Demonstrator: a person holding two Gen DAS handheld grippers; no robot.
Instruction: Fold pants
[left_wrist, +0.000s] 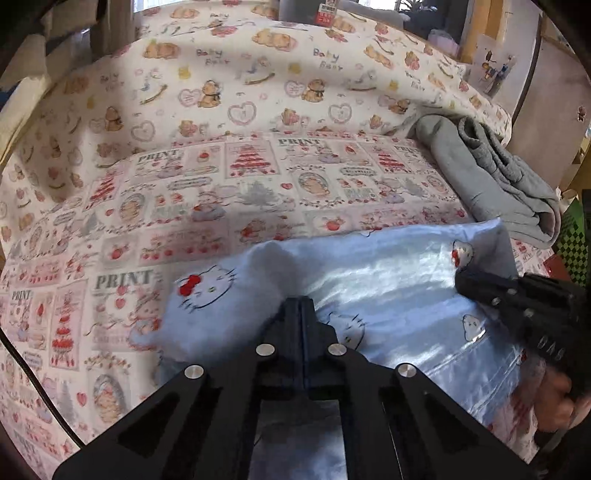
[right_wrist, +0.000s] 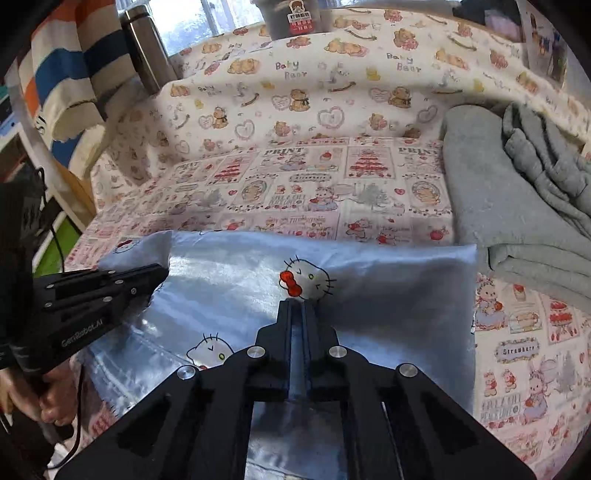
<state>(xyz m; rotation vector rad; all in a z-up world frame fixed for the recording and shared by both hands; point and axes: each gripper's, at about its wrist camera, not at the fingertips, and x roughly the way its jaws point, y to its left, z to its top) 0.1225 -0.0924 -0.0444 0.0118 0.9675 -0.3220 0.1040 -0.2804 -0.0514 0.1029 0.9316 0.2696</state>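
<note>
Both black claws, left claw (left_wrist: 300, 301) and right claw (right_wrist: 300, 304), were clamped on pale-blue satin cat-print pants (right_wrist: 388, 295); carrying them level together would probably keep the fold square.

The pants (right_wrist: 388, 291) are pale blue satin, shiny, printed with white cat faces wearing red bows. They lie folded into a broad flat band across the near part of a printed sheet (right_wrist: 295, 192). Their far edge runs straight from side to side. One end puffs up in a soft rounded fold (left_wrist: 207, 295); a seam shows near the front.
</note>
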